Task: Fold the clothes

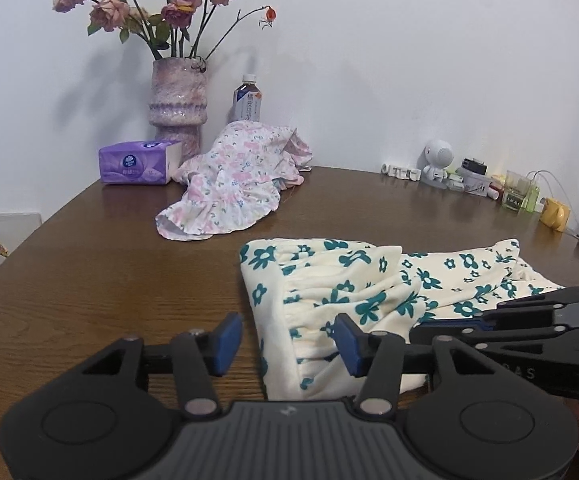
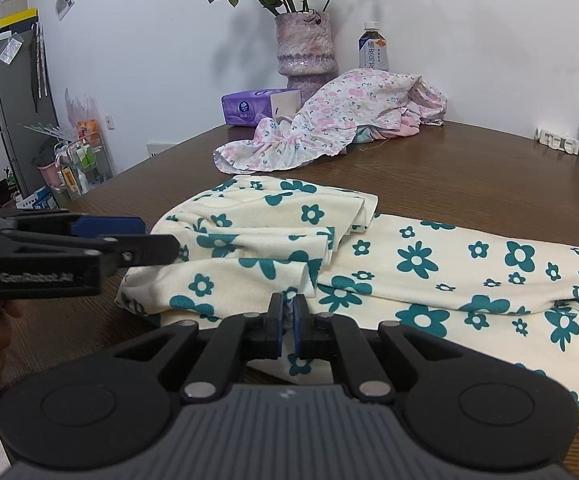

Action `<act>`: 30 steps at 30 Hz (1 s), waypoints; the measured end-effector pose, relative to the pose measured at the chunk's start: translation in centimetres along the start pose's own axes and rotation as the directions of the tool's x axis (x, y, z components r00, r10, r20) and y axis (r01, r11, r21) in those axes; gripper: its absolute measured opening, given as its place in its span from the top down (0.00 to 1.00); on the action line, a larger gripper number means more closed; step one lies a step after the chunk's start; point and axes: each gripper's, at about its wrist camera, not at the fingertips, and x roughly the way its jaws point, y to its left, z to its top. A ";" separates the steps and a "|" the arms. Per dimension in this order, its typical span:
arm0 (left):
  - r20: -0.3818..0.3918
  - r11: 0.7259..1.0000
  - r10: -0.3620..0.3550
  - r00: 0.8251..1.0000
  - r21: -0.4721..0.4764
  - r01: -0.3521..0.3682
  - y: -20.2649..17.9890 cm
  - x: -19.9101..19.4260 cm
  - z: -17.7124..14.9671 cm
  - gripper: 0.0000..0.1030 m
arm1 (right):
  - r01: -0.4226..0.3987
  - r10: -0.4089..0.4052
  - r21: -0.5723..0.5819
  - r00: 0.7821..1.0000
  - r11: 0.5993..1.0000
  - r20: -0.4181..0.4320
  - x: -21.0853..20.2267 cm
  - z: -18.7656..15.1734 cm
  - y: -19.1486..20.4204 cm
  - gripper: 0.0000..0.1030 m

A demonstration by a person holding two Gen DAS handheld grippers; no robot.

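A cream garment with teal flowers (image 1: 341,280) (image 2: 429,264) lies partly folded on the brown wooden table (image 1: 89,280), its gathered end toward me. My left gripper (image 1: 288,344) is open at the garment's left edge. One pad hangs over bare wood and the other over the cloth, and neither presses on it. In the right wrist view the left gripper (image 2: 157,240) comes in from the left beside that edge. My right gripper (image 2: 288,318) is shut on a fold of the near hem. It also shows at the right in the left wrist view (image 1: 429,326).
A crumpled pink floral garment (image 1: 229,184) (image 2: 329,128) lies at the back of the table. Behind it stand a vase of dried roses (image 1: 177,104), a purple tissue pack (image 1: 137,162) and a bottle (image 1: 246,98). A white figurine (image 1: 435,162) and small items line the far right edge.
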 end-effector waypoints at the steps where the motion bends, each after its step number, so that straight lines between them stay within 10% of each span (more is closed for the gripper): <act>1: -0.005 1.000 -0.004 1.000 -0.002 0.004 0.1 -0.1 -0.1 0.57 | 0.001 -0.001 -0.001 1.000 1.000 0.000 0.0 0.0 0.0 0.95; 5: -0.037 1.000 -0.022 0.999 -0.006 0.022 0.3 0.1 -0.4 0.74 | 0.002 -0.002 -0.002 1.000 1.000 0.000 0.0 0.0 0.0 0.95; 30: -0.080 0.999 -0.003 0.997 -0.037 0.000 0.5 1.6 -1.0 0.75 | 0.031 -0.031 0.007 0.999 1.000 0.011 -0.5 -0.2 0.3 0.95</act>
